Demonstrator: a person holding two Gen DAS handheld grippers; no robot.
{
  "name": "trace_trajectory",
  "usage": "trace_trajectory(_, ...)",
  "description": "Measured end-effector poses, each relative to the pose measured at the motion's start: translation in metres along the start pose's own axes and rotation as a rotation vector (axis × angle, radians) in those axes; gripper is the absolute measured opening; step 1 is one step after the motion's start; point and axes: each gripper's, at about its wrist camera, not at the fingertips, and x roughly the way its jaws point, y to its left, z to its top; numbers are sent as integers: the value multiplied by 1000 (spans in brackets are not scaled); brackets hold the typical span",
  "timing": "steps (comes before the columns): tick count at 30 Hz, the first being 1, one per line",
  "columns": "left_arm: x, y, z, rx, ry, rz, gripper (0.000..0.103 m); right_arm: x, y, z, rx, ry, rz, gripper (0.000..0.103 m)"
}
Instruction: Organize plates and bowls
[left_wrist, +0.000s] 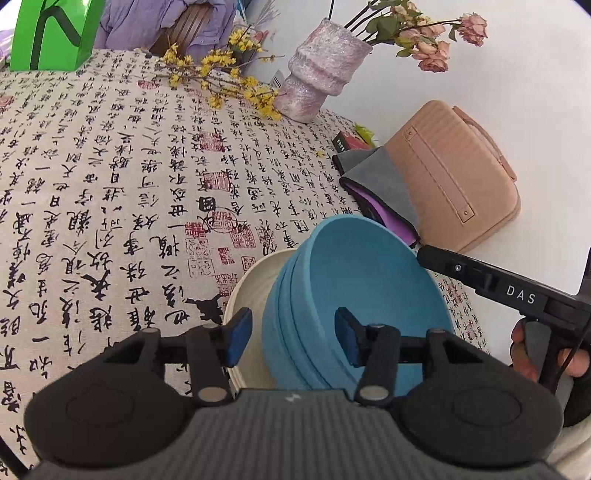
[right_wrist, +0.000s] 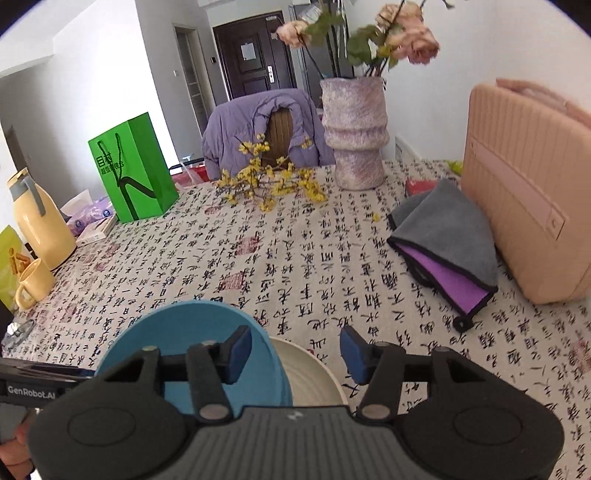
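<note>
Two stacked blue bowls (left_wrist: 354, 295), one cream plate (left_wrist: 251, 288), one vase (right_wrist: 352, 136), one green bag (right_wrist: 135, 168), one mug (right_wrist: 33, 286)

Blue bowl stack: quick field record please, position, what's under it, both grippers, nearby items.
stack: blue bowls, nested, tilted
under: cream plate, on calligraphy tablecloth
left gripper: open, one pad inside the bowl, one outside, not pressing
right gripper: open, astride the bowl rim and plate, holding nothing
nearby: grey-purple cloth, pink case, vase

White walls (right_wrist: 92, 74) and a dark door (right_wrist: 255, 59) are seen beyond the bench (right_wrist: 258, 258); a chair (right_wrist: 280, 129) is draped with a purple jacket (right_wrist: 236, 129).
</note>
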Motion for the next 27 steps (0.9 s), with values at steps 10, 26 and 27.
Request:
trace_trajectory(10, -43, -21, -19, 160, -129, 16, 64, -48, 45, -15, -85, -148, -51, 61)
trace_trajectory(26, -166, 15, -162, 378, -628, 406, 88, -95, 171, -133, -196, -453, 24, 89)
trace_trajectory(27, -170, 19, -171, 368, -640, 414, 90, -96, 176, -143, -191, -456, 26, 89)
